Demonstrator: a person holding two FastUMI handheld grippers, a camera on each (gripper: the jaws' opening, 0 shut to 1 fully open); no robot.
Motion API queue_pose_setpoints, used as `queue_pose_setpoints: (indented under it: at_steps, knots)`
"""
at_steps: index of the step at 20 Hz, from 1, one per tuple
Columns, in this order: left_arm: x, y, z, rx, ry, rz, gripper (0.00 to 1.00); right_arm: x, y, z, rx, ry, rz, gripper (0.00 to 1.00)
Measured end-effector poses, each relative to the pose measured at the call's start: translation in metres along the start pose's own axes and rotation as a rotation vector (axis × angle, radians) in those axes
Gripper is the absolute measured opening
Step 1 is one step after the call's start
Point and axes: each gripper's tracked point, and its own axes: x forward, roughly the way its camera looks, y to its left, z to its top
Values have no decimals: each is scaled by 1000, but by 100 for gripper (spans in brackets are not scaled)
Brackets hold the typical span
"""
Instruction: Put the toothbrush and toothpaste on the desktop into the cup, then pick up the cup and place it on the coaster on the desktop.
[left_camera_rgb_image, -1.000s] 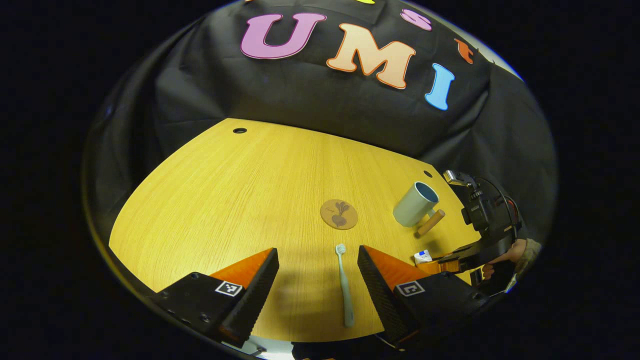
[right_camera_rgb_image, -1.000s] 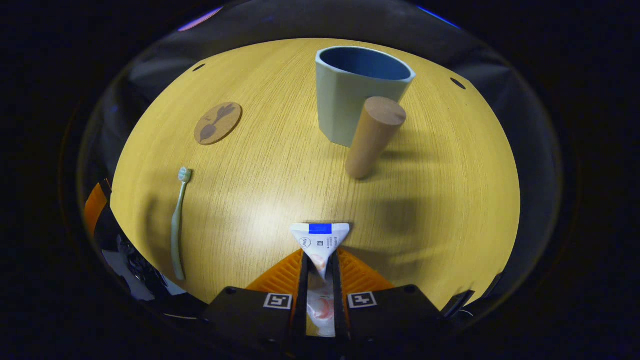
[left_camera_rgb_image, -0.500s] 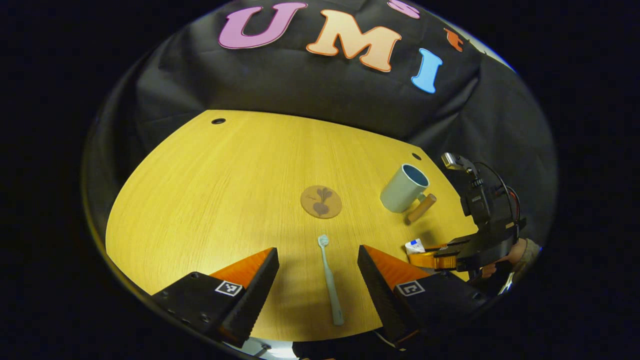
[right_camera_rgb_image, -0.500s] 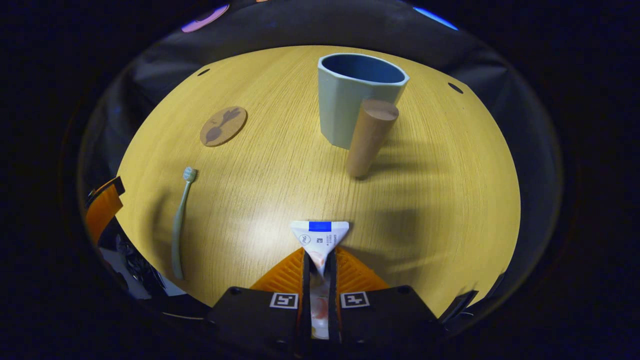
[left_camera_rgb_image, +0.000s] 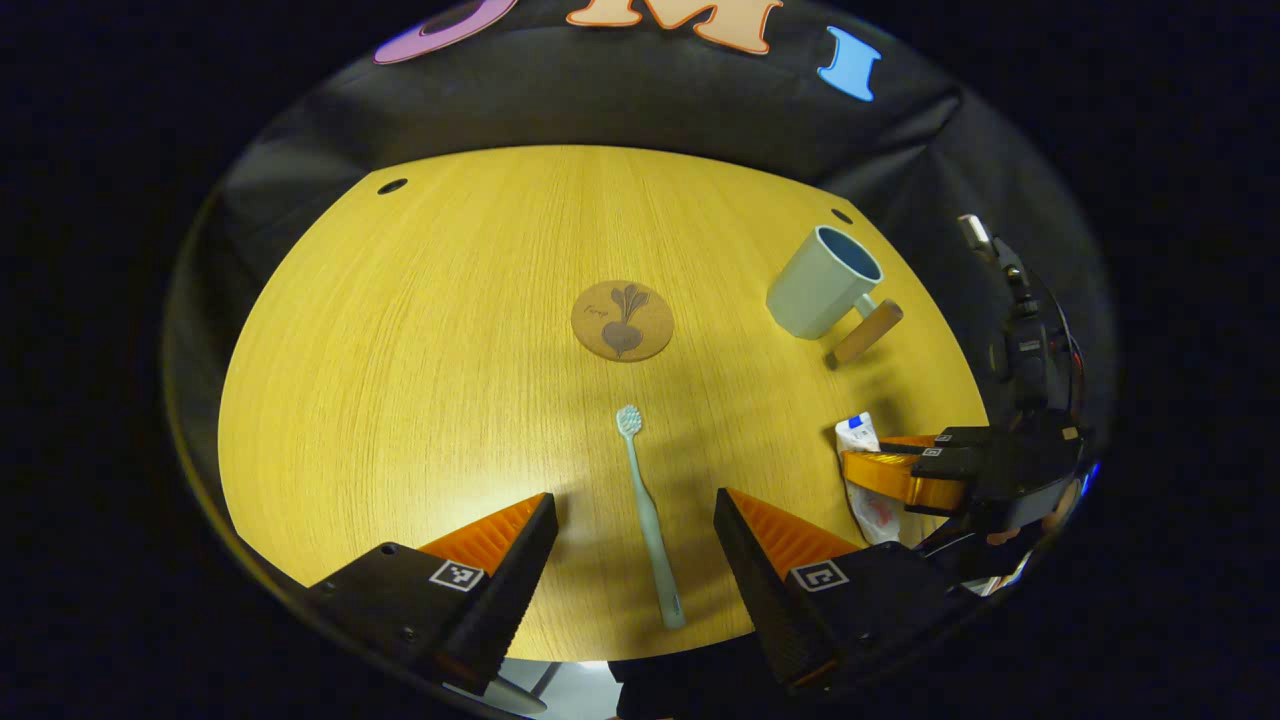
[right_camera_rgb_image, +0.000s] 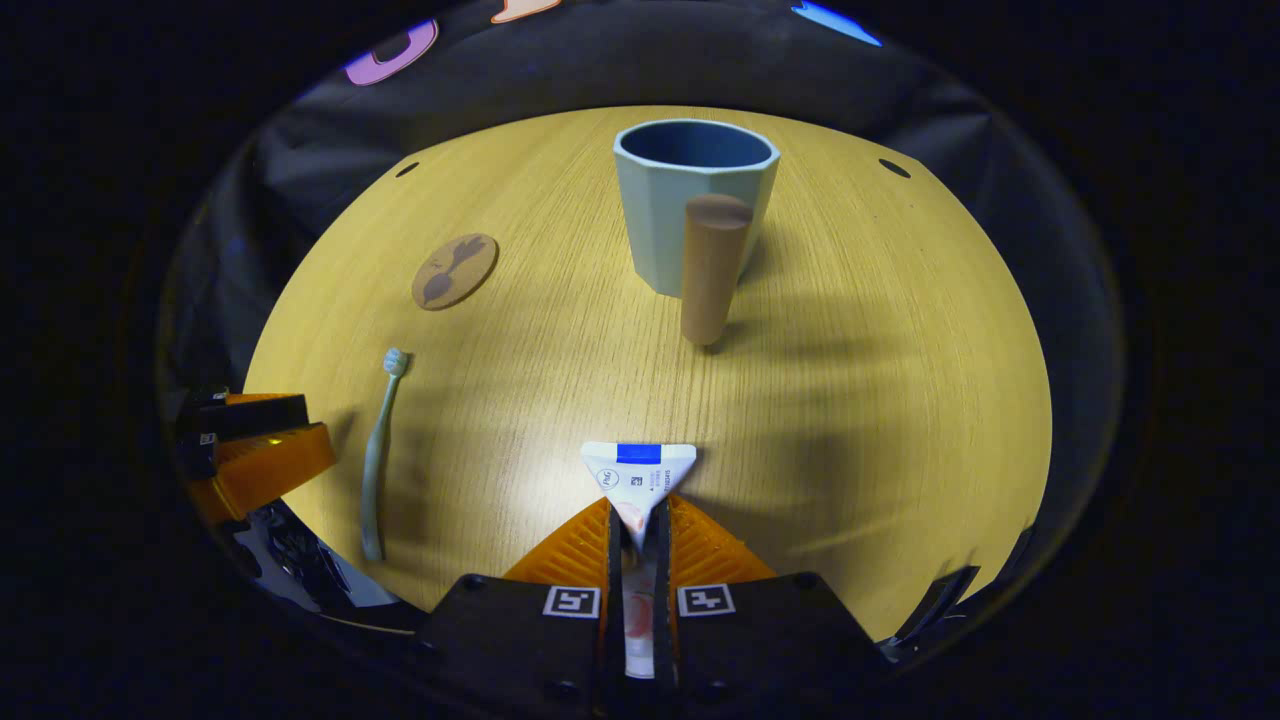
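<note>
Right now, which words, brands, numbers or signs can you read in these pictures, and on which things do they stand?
Coaster: a small word beside the beet drawing, too blurred to read.
Toothpaste: a round logo, a square code and fine print under a blue band, all too small to read.
Left gripper and right gripper: square black-and-white markers, no words.
Cup and toothbrush: no text.

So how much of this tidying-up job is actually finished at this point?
Nothing is in the cup yet; it stands empty, away from the coaster. In hand: the right gripper is clamped on the toothpaste. The toothbrush lies on the desk between the open fingers of the left gripper. Left: both items into the cup, then the cup onto the coaster.
</note>
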Motion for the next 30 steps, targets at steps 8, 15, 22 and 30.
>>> queue_pose_setpoints:
  at_steps: [8,15,22,30]
  knots:
    - [26,-6,-9,-43,175,53,95,-17,-5,14,-11,-112,23,14]
    - [39,-8,-17,-25,270,94,92,-35,-18,15,-2,-159,6,13]
    - [40,7,-17,30,313,185,76,-41,-27,14,23,-170,2,13]
    - [42,4,-17,63,357,187,64,-40,-26,13,11,-176,15,13]
